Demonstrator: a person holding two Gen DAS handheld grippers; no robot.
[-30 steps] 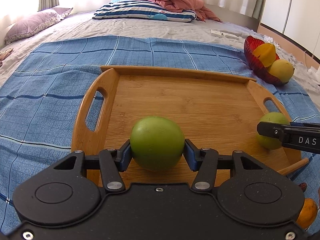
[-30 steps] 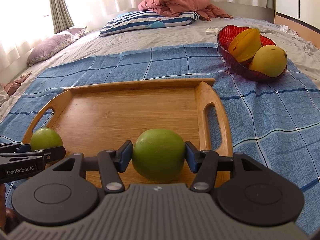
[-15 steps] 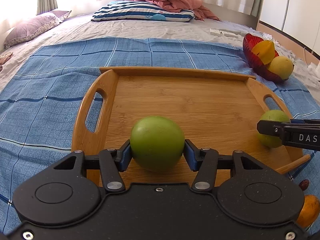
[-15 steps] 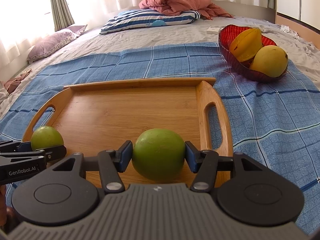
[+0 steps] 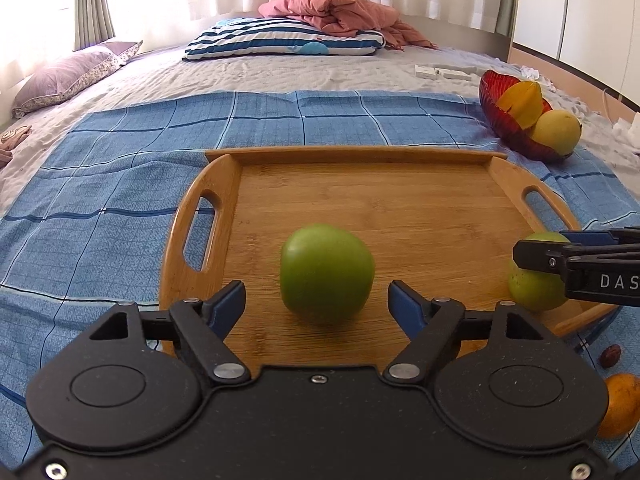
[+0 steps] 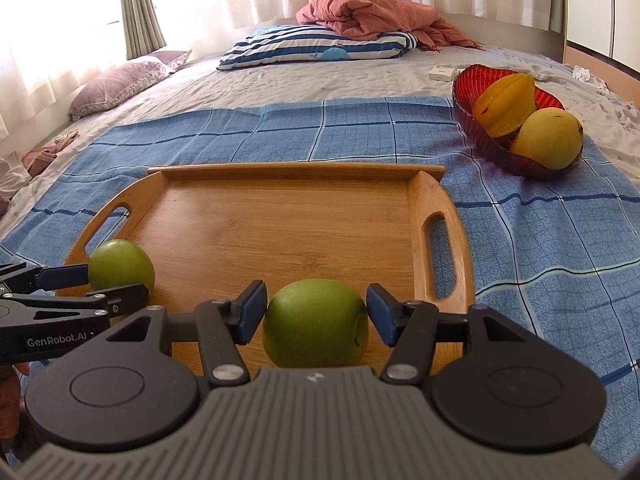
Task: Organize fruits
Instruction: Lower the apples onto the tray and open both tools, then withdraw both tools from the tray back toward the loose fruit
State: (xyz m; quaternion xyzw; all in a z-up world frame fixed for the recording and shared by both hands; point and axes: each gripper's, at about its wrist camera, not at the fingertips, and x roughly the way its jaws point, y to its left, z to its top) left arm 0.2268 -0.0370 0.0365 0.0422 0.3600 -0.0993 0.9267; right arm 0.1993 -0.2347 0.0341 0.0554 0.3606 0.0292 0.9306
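Observation:
A wooden tray (image 5: 400, 208) lies on a blue checked cloth. My left gripper (image 5: 318, 300) is opening, its blue pads well clear of a green apple (image 5: 326, 272) that rests on the tray floor just ahead of them, slightly blurred. My right gripper (image 6: 316, 308) is opening too; a second green apple (image 6: 316, 324) sits on the tray (image 6: 280, 216) between its pads with thin gaps on both sides. Each view shows the other gripper at its edge: the right gripper (image 5: 540, 246) around its apple (image 5: 532, 284), the left gripper (image 6: 114, 282) near the first apple (image 6: 120, 266).
A red bowl (image 5: 516, 136) holding yellow fruits stands on the cloth at the far right, also seen as the red bowl (image 6: 480, 136). An orange fruit (image 5: 622, 404) and a small brown fruit (image 5: 610, 356) lie off the tray's near right corner. Pillows and a blanket lie farther back on the bed.
Both grippers were shut on their green apples and have now opened. The left apple has slipped forward out of the pads onto the tray. The right apple stays between its pads.

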